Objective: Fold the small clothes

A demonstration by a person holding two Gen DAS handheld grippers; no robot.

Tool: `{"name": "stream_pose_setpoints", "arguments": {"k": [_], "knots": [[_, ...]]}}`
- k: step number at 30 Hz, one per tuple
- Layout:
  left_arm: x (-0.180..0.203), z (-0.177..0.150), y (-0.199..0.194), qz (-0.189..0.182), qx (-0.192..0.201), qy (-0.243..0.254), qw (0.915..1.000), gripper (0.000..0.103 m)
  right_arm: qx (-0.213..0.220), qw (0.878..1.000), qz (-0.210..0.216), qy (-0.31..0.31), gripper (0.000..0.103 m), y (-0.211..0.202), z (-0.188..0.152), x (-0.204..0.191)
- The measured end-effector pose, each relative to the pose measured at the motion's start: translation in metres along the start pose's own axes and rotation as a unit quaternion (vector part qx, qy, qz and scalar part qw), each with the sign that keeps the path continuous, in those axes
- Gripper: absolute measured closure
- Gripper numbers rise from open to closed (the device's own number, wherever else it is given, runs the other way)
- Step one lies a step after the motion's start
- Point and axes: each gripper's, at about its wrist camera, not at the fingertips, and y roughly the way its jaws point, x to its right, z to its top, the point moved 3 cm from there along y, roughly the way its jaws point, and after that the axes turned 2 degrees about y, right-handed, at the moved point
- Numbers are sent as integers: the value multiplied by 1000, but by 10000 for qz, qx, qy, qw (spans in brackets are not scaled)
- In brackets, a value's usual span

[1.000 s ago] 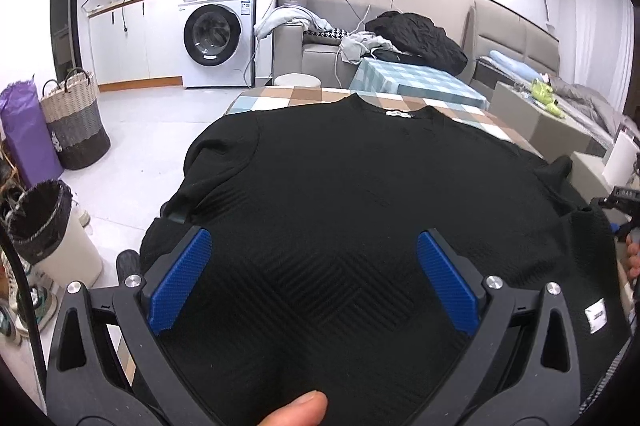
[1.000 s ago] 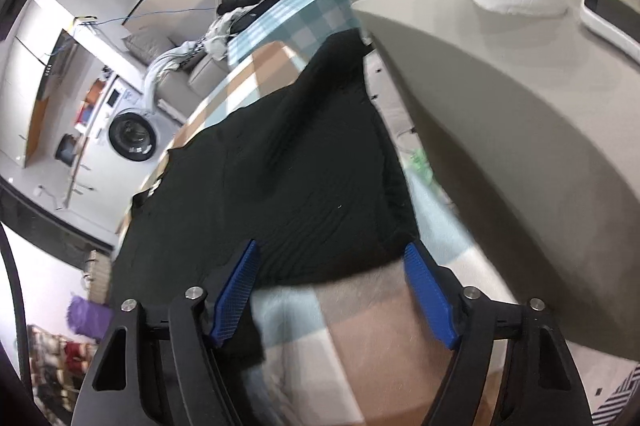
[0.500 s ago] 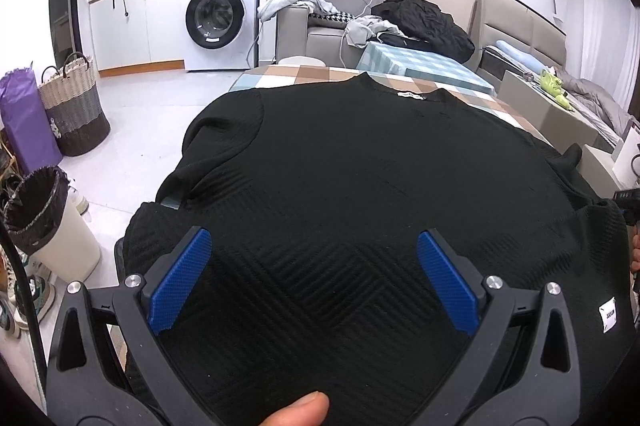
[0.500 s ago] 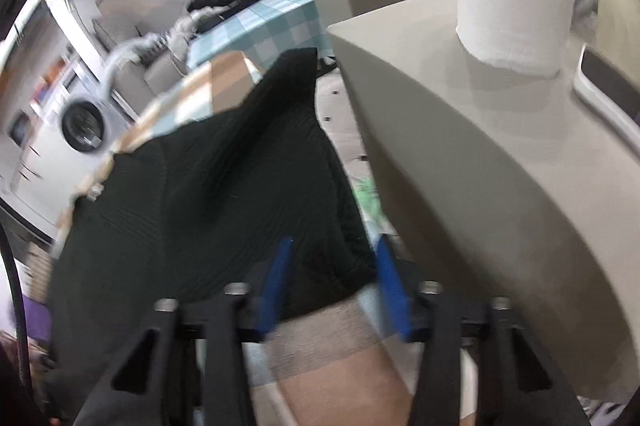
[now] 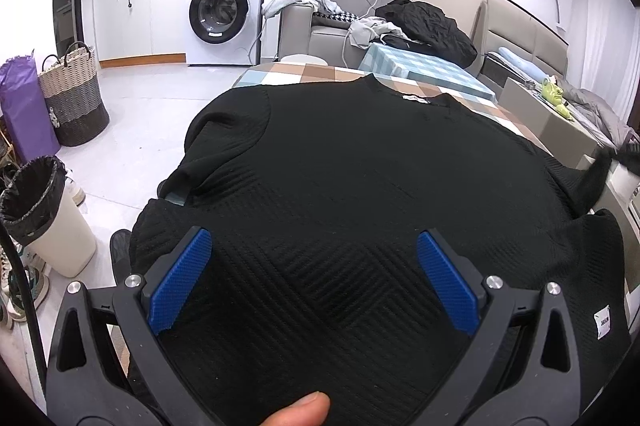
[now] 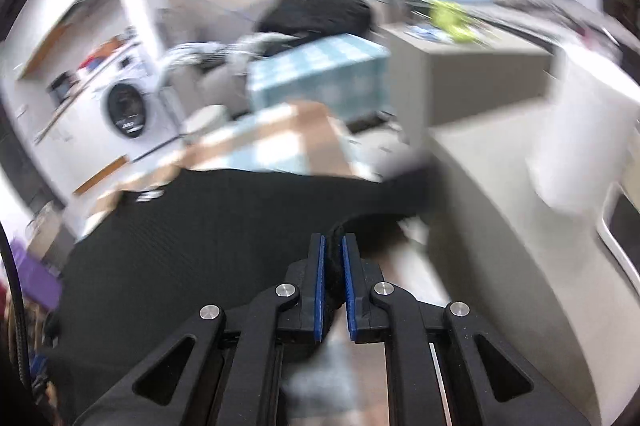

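At the far left of the left wrist view a purple bag [image 5: 22, 106] stands beside a woven laundry basket [image 5: 74, 94], with a bin lined in black plastic [image 5: 44, 210] nearer. Farther back a white washing machine [image 5: 224, 18] sits under a counter. The black sweater [image 5: 352, 194] lies spread flat over a table with a checked cloth [image 5: 296, 72], collar at the far edge and hem toward the camera, its left sleeve folded in along the body and a small white tag [image 5: 602, 322] showing near the right hem. The left gripper [image 5: 314, 274] hangs just above the near part of the sweater with its 2 blue pads [image 5: 180, 278] spread wide and nothing between them; a thumb tip [image 5: 298, 410] shows at the bottom edge. To the right, a grey sofa carries a heap of dark clothing [image 5: 428, 26]. In the blurred right wrist view, the right gripper [image 6: 332, 278] has just been closing and its 2 pads now stand nearly together, pinching a fold of the sweater's black fabric at the right side of the garment. A grey cabinet top [image 6: 520, 246] runs along the right of that view, beside the table.
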Motion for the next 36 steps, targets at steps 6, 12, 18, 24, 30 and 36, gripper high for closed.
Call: {"name": "stream_pose_setpoints", "arguments": {"k": [6, 12, 18, 24, 30, 36], "knots": [[0, 1, -3, 33, 30, -40, 10000, 1, -499, 9830, 1182, -1316, 94, 18, -20, -126], [-7, 2, -5, 119, 36, -120, 9999, 1, -1093, 9698, 1096, -1883, 68, 35, -60, -152], [-30, 3, -3, 224, -34, -432, 9988, 1, -1801, 9749, 435, -1238, 66, 70, -90, -107], [-72, 6, -13, 352, -27, -866, 9956, 1, -1612, 9799, 808, -851, 63, 55, -91, -99], [-140, 5, -15, 457, -187, -1838, 9817, 4, -1228, 9842, 1099, -645, 47, 2, -88, -93], [-200, 2, 3, -92, -348, -3069, 9511, 25, -1135, 9856, 1202, -359, 47, -12, -93, -84]]}}
